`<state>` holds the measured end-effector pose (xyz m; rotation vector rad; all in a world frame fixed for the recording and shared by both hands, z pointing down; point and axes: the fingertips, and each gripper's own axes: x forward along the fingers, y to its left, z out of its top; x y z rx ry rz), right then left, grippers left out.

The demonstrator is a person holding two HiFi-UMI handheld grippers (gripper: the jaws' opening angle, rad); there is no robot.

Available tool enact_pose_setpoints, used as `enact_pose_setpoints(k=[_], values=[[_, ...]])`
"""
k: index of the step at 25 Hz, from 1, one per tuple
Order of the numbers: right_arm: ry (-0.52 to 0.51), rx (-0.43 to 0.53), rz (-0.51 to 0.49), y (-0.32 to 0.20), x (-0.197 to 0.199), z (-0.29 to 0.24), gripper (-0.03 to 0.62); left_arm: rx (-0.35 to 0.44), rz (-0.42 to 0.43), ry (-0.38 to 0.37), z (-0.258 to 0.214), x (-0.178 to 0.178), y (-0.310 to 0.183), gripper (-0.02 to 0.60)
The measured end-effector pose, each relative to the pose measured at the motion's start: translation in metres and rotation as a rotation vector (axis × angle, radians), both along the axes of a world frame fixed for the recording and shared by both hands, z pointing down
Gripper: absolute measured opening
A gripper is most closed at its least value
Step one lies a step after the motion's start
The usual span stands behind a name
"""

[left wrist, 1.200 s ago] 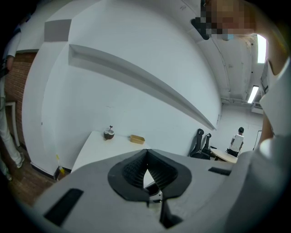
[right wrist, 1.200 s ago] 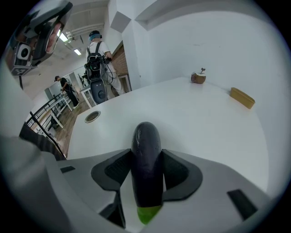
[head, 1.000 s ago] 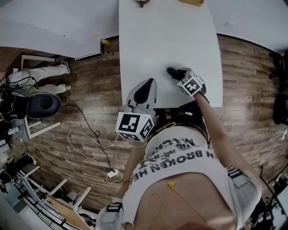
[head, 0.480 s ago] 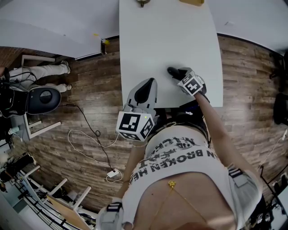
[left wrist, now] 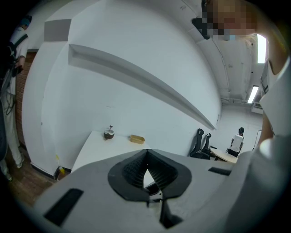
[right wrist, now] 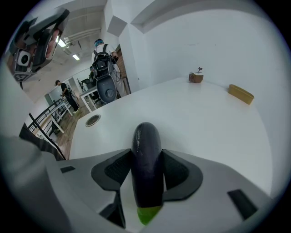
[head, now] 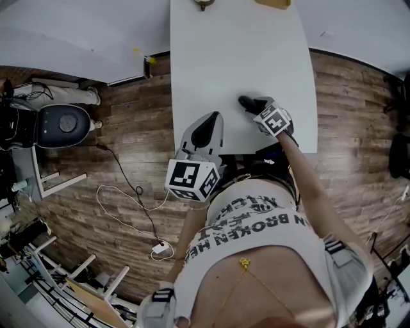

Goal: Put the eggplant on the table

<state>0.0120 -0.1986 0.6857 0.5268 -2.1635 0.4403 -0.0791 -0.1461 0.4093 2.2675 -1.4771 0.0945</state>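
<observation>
A dark purple eggplant with a green stem end lies lengthwise between the pads of my right gripper, which is shut on it. In the head view this gripper is over the near end of the white table, and the eggplant's tip sticks out past the fingers. Whether the eggplant touches the tabletop I cannot tell. My left gripper hangs at the table's near left corner. Its pads meet at the tips, with nothing between them.
At the table's far end stand a small brown bowl and a tan tray. Left of the table, on the wooden floor, are a dark office chair, a person's legs and a loose cable.
Both grippers and the eggplant have stayed where they were. At the left edge of the head view the office chair has shifted towards the person's legs.
</observation>
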Motion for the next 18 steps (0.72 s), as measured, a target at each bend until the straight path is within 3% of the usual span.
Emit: enact_pose_setpoints(k=[18], values=[[0.042,0.009,-0.032,0.0038,-0.0056,0.0001,0.235,0.004,-0.003,0.004,-0.0012,-0.0036,0.0042,-0.002]])
